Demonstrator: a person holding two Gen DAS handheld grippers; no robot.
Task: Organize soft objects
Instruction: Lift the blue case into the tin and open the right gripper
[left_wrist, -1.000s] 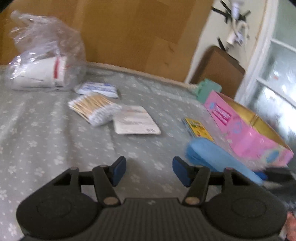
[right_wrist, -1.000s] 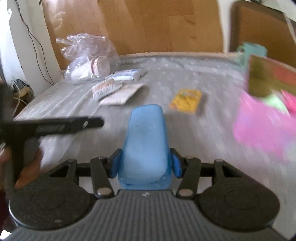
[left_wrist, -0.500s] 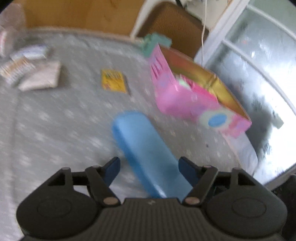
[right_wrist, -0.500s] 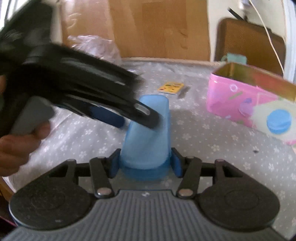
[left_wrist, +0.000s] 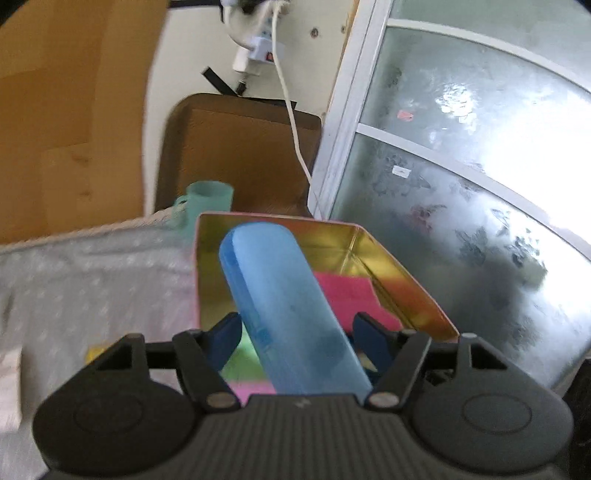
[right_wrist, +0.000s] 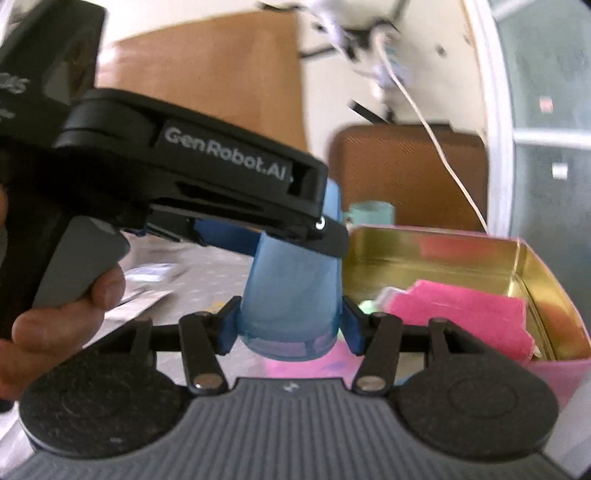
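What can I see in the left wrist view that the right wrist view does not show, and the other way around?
Only the left wrist view shows the rounded far end of the blue case and the large frosted window. Only the right wrist view shows the person's hand holding the left gripper, and the right gripper clamped on the case. Both show the case, the pink tin, the pink cloth inside it and the teal cup.

The right gripper (right_wrist: 290, 325) clamps a blue case (right_wrist: 295, 291) beside the pink tin (right_wrist: 546, 280), left gripper (right_wrist: 207, 184) crossing above
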